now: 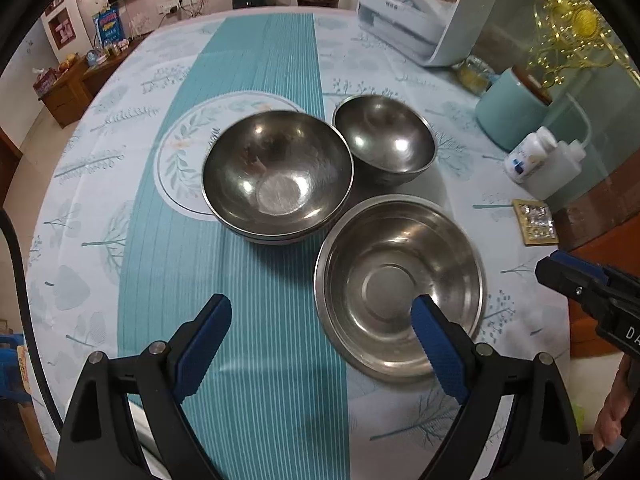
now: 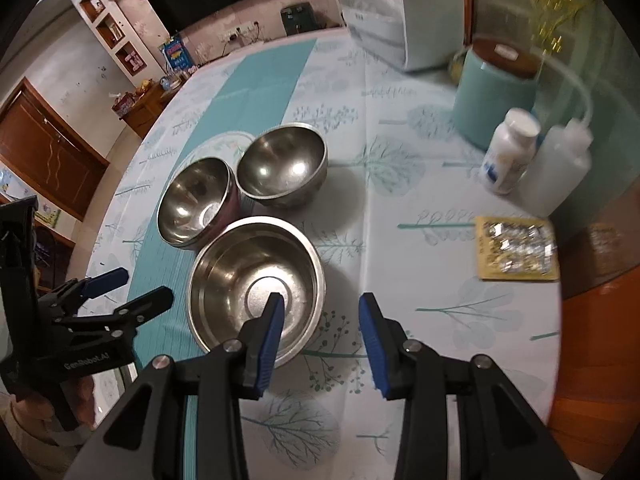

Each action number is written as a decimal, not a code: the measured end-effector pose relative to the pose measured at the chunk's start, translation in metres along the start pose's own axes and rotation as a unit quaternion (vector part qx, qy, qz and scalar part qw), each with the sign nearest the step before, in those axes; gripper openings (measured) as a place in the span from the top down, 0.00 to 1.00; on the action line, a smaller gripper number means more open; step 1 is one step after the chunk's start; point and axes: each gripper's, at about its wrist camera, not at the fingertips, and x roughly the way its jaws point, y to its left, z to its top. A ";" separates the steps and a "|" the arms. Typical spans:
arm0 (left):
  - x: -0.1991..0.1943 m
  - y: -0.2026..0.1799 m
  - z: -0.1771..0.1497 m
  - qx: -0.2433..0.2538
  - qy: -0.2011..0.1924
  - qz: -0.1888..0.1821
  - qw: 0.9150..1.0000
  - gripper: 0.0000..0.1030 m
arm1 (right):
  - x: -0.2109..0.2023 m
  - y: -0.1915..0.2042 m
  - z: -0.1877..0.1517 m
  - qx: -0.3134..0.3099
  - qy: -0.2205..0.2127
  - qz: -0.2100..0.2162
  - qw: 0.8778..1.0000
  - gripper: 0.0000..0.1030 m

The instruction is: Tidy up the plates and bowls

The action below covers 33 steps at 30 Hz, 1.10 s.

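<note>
Three steel bowls stand close together on the table. The nearest, wide and shallow bowl (image 1: pixel 400 284) (image 2: pixel 256 288) lies just ahead of both grippers. Behind it to the left is a stack of bowls (image 1: pixel 278 176) (image 2: pixel 198 202) resting on a leaf-patterned plate (image 1: pixel 180 160). A small round bowl (image 1: pixel 384 138) (image 2: pixel 284 166) sits at the back. My left gripper (image 1: pixel 322 316) hangs wide open above the cloth, its right finger over the near bowl's rim. My right gripper (image 2: pixel 322 312) is partly open and empty, its left finger over that bowl's near right side.
A teal and white tablecloth (image 1: pixel 260 80) covers the round table. At the right stand a teal canister (image 2: pixel 496 104), a white pill bottle (image 2: pixel 508 156), a clear squeeze bottle (image 2: pixel 560 168) and a foil blister pack (image 2: pixel 516 248). A pale appliance (image 1: pixel 428 12) sits at the back.
</note>
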 end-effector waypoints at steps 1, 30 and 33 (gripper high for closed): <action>0.006 0.001 0.001 -0.005 0.005 -0.003 1.000 0.12 | 0.006 -0.002 0.001 0.006 0.007 0.005 1.000 0.62; 0.062 0.022 0.005 -0.021 0.092 -0.071 0.993 0.92 | 0.089 -0.014 0.008 0.068 0.110 0.051 0.990 0.92; 0.054 0.022 0.005 -0.022 0.087 -0.075 0.993 0.92 | 0.082 -0.011 0.006 0.066 0.107 0.051 0.991 0.92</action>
